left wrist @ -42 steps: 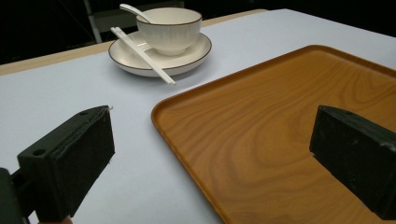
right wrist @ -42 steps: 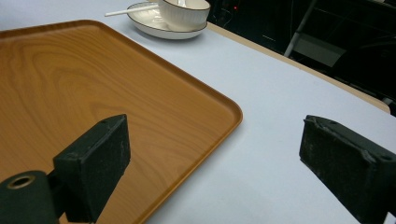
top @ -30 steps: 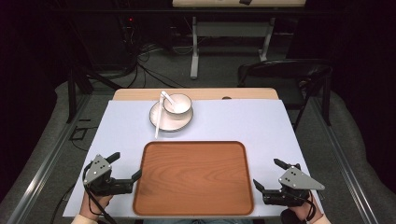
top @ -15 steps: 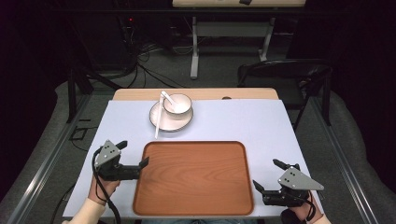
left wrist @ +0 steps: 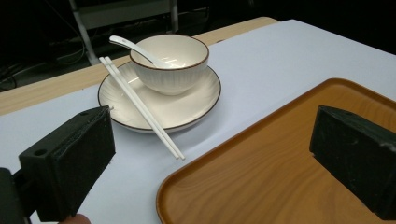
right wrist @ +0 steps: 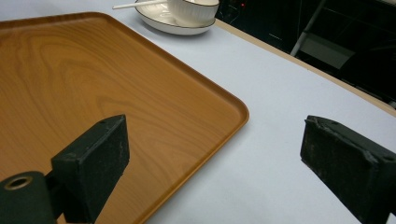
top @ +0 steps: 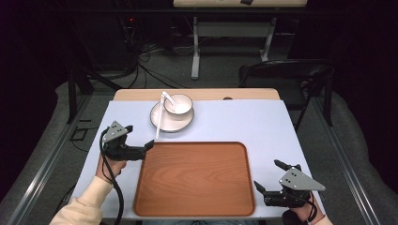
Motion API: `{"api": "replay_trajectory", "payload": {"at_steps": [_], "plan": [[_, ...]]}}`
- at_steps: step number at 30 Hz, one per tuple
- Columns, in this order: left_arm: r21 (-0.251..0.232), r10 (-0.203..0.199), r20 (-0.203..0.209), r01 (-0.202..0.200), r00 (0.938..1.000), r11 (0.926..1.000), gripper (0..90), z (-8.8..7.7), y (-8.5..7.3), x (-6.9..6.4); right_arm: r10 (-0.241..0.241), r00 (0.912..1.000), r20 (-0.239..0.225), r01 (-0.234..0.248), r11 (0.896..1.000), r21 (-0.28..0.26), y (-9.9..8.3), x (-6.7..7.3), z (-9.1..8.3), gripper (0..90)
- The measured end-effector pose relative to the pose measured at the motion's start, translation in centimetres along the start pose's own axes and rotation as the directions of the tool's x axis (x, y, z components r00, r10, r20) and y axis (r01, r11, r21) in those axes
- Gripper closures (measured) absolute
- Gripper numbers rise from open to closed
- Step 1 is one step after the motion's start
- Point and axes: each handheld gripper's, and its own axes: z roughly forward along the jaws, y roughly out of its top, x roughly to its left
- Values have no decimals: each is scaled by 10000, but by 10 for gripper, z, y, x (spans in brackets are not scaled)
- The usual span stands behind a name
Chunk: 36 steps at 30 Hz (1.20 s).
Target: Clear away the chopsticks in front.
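A brown wooden tray (top: 195, 178) lies on the near middle of the white-covered table. Behind it a white bowl (top: 178, 107) with a spoon (top: 168, 98) in it stands on a white plate (top: 172, 121), and a pair of white chopsticks (top: 159, 119) leans over the plate's left rim. My left gripper (top: 139, 137) is open beside the tray's far left corner, a little short of the plate; its view shows the bowl (left wrist: 170, 58), chopsticks (left wrist: 140, 107) and tray corner (left wrist: 280, 168). My right gripper (top: 270, 176) is open at the tray's near right corner (right wrist: 93, 79), holding nothing.
The table's wooden far edge (top: 244, 94) shows beyond the white cover. A dark chair (top: 286, 77) stands behind the table at the right, with cables and a desk frame on the floor farther back. Bare white cover lies right of the plate.
My left gripper has moved away from the person along the tray's left edge, up toward the plate and chopsticks. The right gripper has stayed in place.
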Motion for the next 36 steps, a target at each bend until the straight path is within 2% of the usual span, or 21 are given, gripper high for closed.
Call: {"api": "replay_trajectory", "payload": {"at_steps": [3,9,12,15,18,22,25,28,30,31,32,34,36], "plan": [[208,-29,-132,32,9999,9998,1,7,6,7,-53,10000,-10,53,10000,9,0,0,0,74],[597,-463,-231,476,9987,9971,2,23,21,27,-37,10000,-14,37,10000,28,0,0,0,74],[1033,-752,-88,757,9971,9918,4,33,32,36,-45,10000,-39,45,10000,66,0,0,1,74],[1422,-958,-174,973,9953,9851,4,46,42,44,-40,10000,-42,41,10000,73,0,0,1,74],[1856,-1235,-496,1307,9911,9739,11,60,51,52,-56,10000,-50,57,10000,70,0,0,1,74],[2398,-1577,-830,1733,9840,9552,48,77,61,62,-66,10000,-59,67,9999,77,0,0,1,74],[2777,-1653,-1119,1906,9799,9416,87,89,66,69,-53,10000,-77,54,9999,87,0,0,1,74],[2946,-1885,-1553,2276,9697,9281,172,100,68,75,-60,10000,-74,60,9999,84,0,0,1,74],[3019,-2230,-1614,2633,9613,9163,199,107,67,81,-49,10000,-70,49,10000,74,0,0,1,74],[3077,-2276,-1729,2720,9583,9118,242,111,67,84,-54,10000,-69,54,10000,72,0,0,1,74],[3145,-2214,-1817,2699,9581,9101,259,114,67,85,-57,10000,-64,57,10000,71,0,0,1,74],[3284,-2344,-1931,2879,9528,8996,276,122,67,89,-52,10000,-64,52,10000,61,0,0,1,74],[3374,-2383,-2027,2962,9498,8936,294,130,66,92,-61,10000,-61,61,10000,64,0,0,0,74]]}}
